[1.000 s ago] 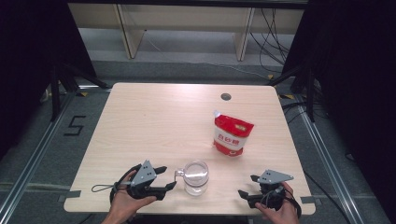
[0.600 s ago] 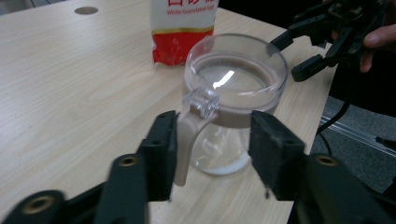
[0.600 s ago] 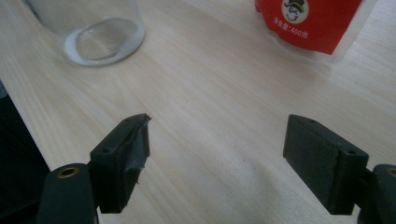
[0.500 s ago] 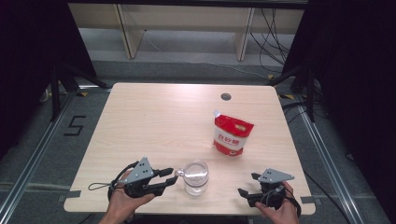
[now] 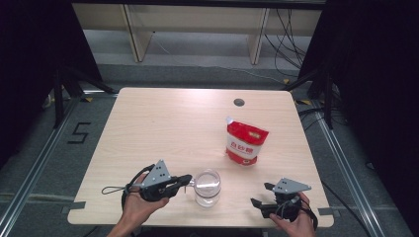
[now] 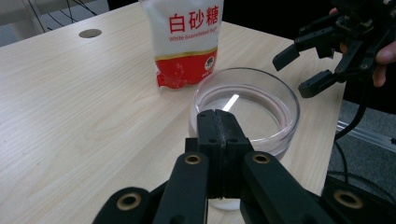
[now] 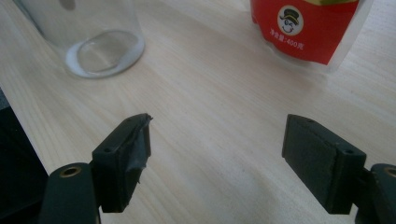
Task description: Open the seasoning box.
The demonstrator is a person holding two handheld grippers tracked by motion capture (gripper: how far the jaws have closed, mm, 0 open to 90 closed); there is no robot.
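Left gripper [image 5: 188, 181] had just been closing, and its 2 jaws now stood clenched pad to pad, with nothing seen between them. In the left gripper view the shut tips [image 6: 218, 128] sat at the near rim of the glass [image 6: 246, 112], just in front of it; whether they touched the rim could not be told. From the high view the same gripper lay level near the table's front edge, pointing at the glass [image 5: 207, 186] from that view's left, held by the left hand [image 5: 141, 205].

Right gripper [image 5: 261, 196] was released, its jaws spread wide and empty. In its own view the 2 pads [image 7: 127, 158] stood well apart over bare table [image 7: 219, 116], gripping nothing. It sat near the front right corner of the table [image 5: 163, 128], well apart from the glass, in the right hand [image 5: 292, 222].

Glass stood upright near the table's front edge, between the 2 grippers and nearer the left one. Behind it, toward the right, a red and white sugar bag [image 5: 244, 142] stood upright, apart from both grippers.
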